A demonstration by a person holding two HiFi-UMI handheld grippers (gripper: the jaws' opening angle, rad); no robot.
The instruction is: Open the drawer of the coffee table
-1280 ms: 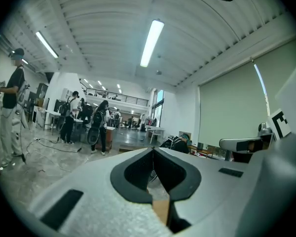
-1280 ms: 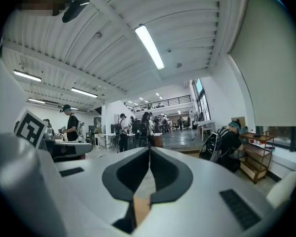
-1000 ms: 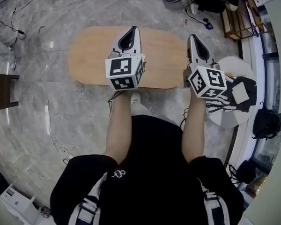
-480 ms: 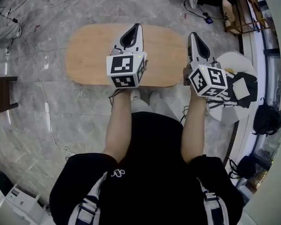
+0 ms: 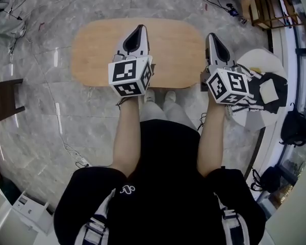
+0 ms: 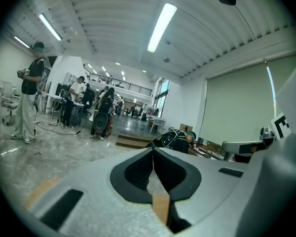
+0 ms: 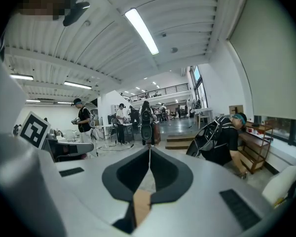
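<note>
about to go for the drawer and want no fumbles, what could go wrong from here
1. The left tongs and right tongs are both shut and empty over the coffee table; they likely need opening before taking a handle.
2. No drawer shows from above, so the reach below the top may be blind.
3. The shoes stand at the near edge; a drawer sliding out there could hit them.
</note>
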